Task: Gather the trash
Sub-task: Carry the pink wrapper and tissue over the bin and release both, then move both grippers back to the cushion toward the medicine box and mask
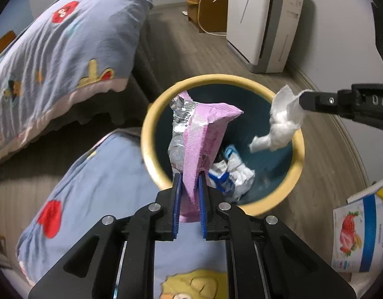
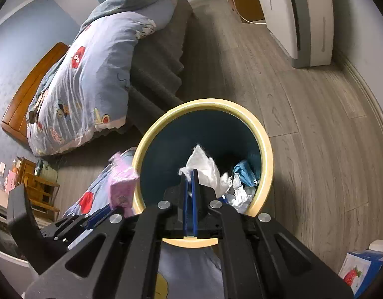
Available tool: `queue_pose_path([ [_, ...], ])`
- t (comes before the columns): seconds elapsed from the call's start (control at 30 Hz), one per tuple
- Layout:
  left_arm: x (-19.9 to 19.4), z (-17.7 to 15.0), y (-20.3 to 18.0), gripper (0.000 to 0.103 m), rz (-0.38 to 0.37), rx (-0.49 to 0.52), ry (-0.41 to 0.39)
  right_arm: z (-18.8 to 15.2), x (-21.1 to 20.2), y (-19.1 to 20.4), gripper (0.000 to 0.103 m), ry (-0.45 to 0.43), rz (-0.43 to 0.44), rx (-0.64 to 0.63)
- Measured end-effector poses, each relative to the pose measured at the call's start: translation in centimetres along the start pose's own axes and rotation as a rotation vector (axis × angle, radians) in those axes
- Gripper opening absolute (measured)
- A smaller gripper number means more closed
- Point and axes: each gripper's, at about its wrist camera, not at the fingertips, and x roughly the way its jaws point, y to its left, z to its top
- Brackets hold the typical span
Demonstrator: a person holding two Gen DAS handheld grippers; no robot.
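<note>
over the yellow-rimmed bin (image 1: 151, 114) — left fingers (image 1: 177, 199) pinching pink wrapper (image 1: 203, 134), right fingers (image 2: 194, 186) pinching white tissue (image 2: 203, 167)

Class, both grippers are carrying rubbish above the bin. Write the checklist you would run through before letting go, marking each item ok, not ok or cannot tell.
1. Left gripper clamps the pink wrapper: ok.
2. Right gripper shut on the white tissue: ok.
3. Wrapper over the bin opening: ok.
4. Tissue fully inside the rim line: cannot tell; in the left wrist view it hangs near the edge.
5. Room left in the bin above the crumpled trash: ok.
6. Grippers apart from each other: ok.
</note>
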Motion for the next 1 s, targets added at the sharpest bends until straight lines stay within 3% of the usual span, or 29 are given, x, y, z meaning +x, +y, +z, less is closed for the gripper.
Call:
queue_pose_path([
  [0.1, 0.3, 0.4, -0.2, 0.041, 0.007, -0.017, -0.011, 0.1, 0.1, -0.2, 0.010, 0.002, -0.007, 0.000],
  [0.13, 0.2, 0.4, -0.1, 0.057, 0.004, -0.025, -0.021, 0.1, 0.1, 0.1, 0.025, 0.000, -0.010, -0.001],
  [0.17, 0.0, 0.5, 0.0, 0.064, -0.002, -0.032, -0.035, 0.1, 0.0, 0.1, 0.033, -0.006, -0.013, 0.001],
  [0.2, -0.3, 0.5, 0.1, 0.066, -0.011, -0.041, -0.049, 0.2, -0.1, 0.1, 0.046, -0.013, -0.018, 0.003],
  [0.27, -0.6, 0.5, 0.4, 0.075, -0.008, -0.051, -0.051, 0.3, -0.1, 0.0, 0.055, -0.015, -0.025, 0.008],
  [0.33, -1.3, 0.4, 0.7, 0.083, 0.005, -0.067, -0.062, 0.2, -0.1, 0.0, 0.076, -0.013, -0.034, 0.022],
  [0.43, -2.8, -0.2, 1.3, 0.091, 0.029, -0.092, -0.086, 0.2, -0.1, 0.4, 0.092, -0.010, -0.041, 0.018],
  [0.57, -5.0, -1.4, 2.7, 0.094, 0.066, -0.120, -0.088, 0.0, 0.1, 1.7, 0.097, -0.003, -0.073, -0.043],
  [1.0, -14.7, -12.8, 13.1, 0.097, 0.248, -0.321, -0.118, -3.8, 0.8, 11.5, 0.097, 0.039, -0.037, -0.347],
])
